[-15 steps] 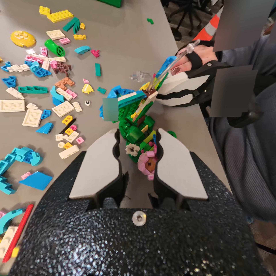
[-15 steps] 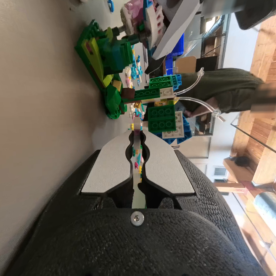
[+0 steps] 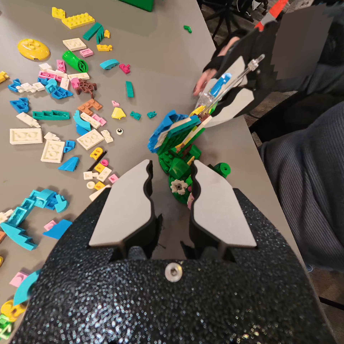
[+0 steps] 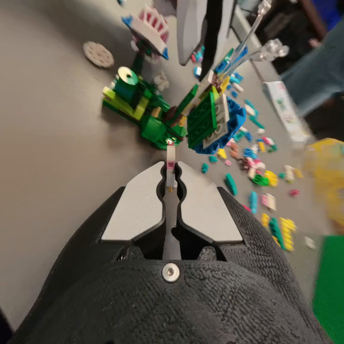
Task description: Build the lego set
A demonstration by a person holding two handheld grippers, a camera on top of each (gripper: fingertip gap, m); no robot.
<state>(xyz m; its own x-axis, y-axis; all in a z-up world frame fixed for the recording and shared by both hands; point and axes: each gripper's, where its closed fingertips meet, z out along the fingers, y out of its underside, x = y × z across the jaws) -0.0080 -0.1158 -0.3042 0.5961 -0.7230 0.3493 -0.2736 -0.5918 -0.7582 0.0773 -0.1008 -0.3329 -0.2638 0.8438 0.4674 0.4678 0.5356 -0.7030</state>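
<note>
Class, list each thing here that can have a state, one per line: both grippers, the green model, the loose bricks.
Left gripper: open, around the model's base.
Right gripper: shut on a small white-and-pink brick stack.
Green brick plant model: partly built, on the grey table.
Loose coloured bricks: scattered, unattached.

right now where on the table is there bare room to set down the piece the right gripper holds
Bare grey table lies beyond the green build, up to the small green piece near the far edge. Left of the build, loose bricks crowd the surface.
</note>
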